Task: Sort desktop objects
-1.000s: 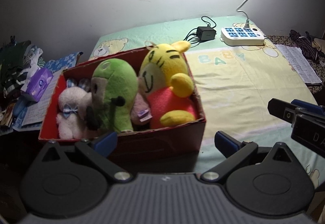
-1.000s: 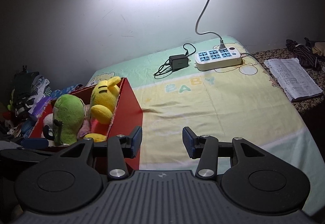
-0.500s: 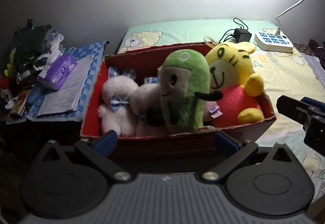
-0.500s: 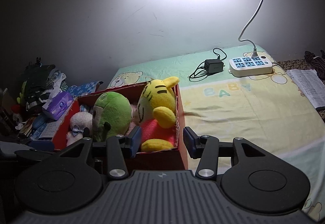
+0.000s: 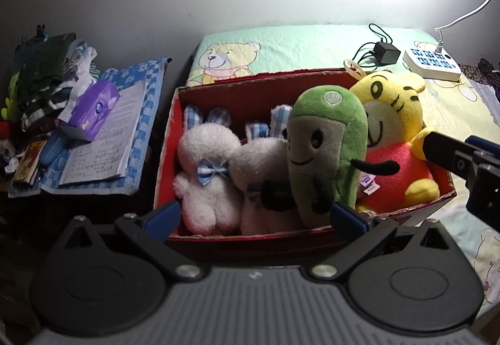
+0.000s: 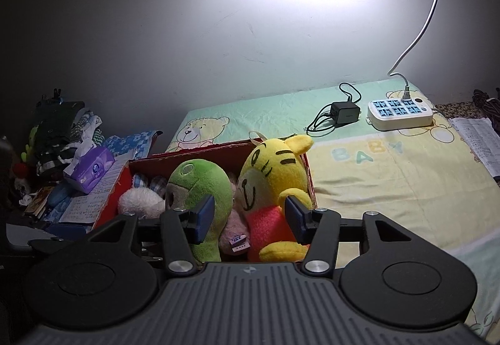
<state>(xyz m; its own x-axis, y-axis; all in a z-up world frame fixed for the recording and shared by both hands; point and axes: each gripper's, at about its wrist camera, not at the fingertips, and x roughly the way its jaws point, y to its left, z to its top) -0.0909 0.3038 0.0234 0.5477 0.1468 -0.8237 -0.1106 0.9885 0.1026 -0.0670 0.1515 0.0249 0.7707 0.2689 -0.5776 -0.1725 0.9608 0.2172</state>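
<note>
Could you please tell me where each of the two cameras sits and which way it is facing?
Left wrist: rides the open left gripper, close over the red box of plush toys; the right gripper pokes in.
Right wrist: rides the open right gripper, looking across the yellow tiger plush to the wall.
Shared: box, green plush, power strip.

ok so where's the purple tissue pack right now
In the left wrist view, the purple tissue pack sits left of the red box, off the bed, resting on an open notebook beside a pile of clothes.
</note>
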